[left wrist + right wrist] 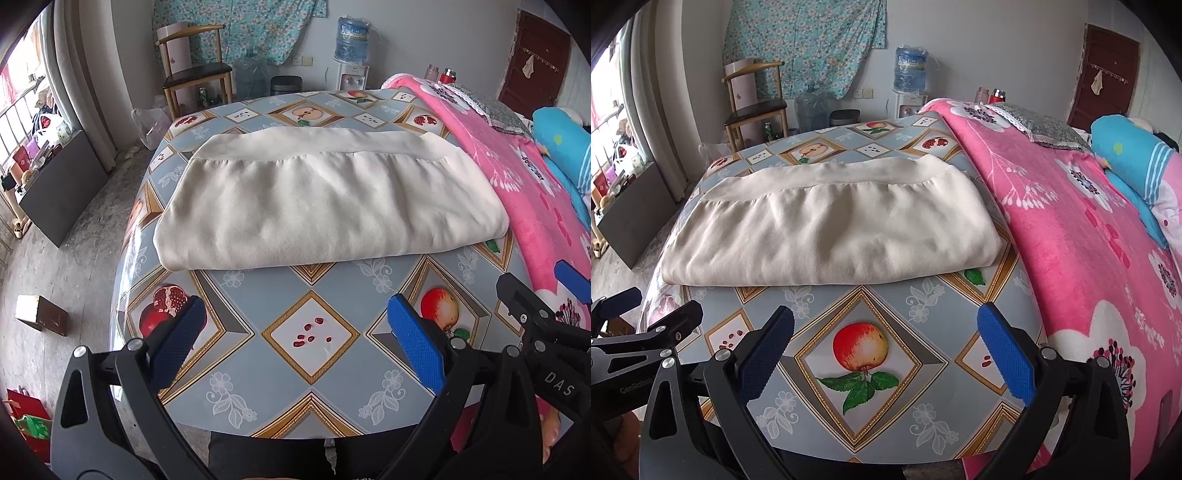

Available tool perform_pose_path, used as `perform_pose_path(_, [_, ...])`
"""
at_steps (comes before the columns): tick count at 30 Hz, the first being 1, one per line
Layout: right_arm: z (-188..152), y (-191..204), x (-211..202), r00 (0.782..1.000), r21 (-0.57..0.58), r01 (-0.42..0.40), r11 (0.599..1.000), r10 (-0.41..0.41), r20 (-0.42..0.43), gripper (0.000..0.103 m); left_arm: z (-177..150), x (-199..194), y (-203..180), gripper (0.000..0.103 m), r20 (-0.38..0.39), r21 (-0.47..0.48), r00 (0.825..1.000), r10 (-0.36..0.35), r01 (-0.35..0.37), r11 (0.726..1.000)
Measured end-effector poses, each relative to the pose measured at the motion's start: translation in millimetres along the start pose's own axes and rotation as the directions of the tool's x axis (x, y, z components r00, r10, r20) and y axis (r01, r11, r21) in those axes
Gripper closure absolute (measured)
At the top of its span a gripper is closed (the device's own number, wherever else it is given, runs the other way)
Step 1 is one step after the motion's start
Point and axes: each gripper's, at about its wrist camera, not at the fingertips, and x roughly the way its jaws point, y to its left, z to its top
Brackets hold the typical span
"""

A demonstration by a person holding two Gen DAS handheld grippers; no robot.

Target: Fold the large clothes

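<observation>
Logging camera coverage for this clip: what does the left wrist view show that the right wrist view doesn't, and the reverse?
Only the left wrist view shows the small brown box on the floor. Only the right wrist view shows the pink blanket's big white flower near the gripper. Both show the folded cream garment on the fruit-print tablecloth, the chair, and the left gripper and right gripper open, holding nothing.

The counter (pixel 314 369) is covered by a grey-blue oilcloth (pixel 923 295) printed with diamond frames of apples, pomegranates and seeds. 1 cream garment (pixel 325 206), folded into a broad rectangle, is laid flat across the far half of it, its banded hem turned to the far side. A pink flowered blanket (pixel 1071 229) is draped just beside the counter's right edge.
</observation>
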Motion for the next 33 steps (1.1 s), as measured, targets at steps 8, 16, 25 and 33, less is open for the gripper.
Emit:
perform_pose_path(8, [-0.2, -2.5, -1.2, 1.0, 0.004, 0.007, 1.0, -0.007, 0.0, 0.006, -0.9, -1.7, -1.4, 0.008, -0.001, -0.001, 1.0, -0.005, 0.005, 1.0])
perform_pose_path(16, [-1.7, -1.6, -1.5, 1.0, -0.001, 0.016, 1.0, -0.016, -0.003, 0.006, -1.3, -2.1, -1.5, 0.008, -0.001, -0.001, 1.0, -0.005, 0.005, 1.0])
perform_pose_path(25, [-2.0, -1.1, -1.6, 1.0, 0.0, 0.014, 1.0, -0.014, -0.001, 0.006, -0.6, -1.3, 0.1, 0.008, -0.003, -0.001, 1.0, -0.005, 0.005, 1.0])
perform_pose_path(33, [-1.8, -0.8, -1.5, 1.0, -0.002, 0.016, 1.0, -0.016, -0.001, 0.006, -0.4, -0.9, 0.6, 0.008, -0.003, -0.001, 1.0, -0.006, 0.006, 1.0])
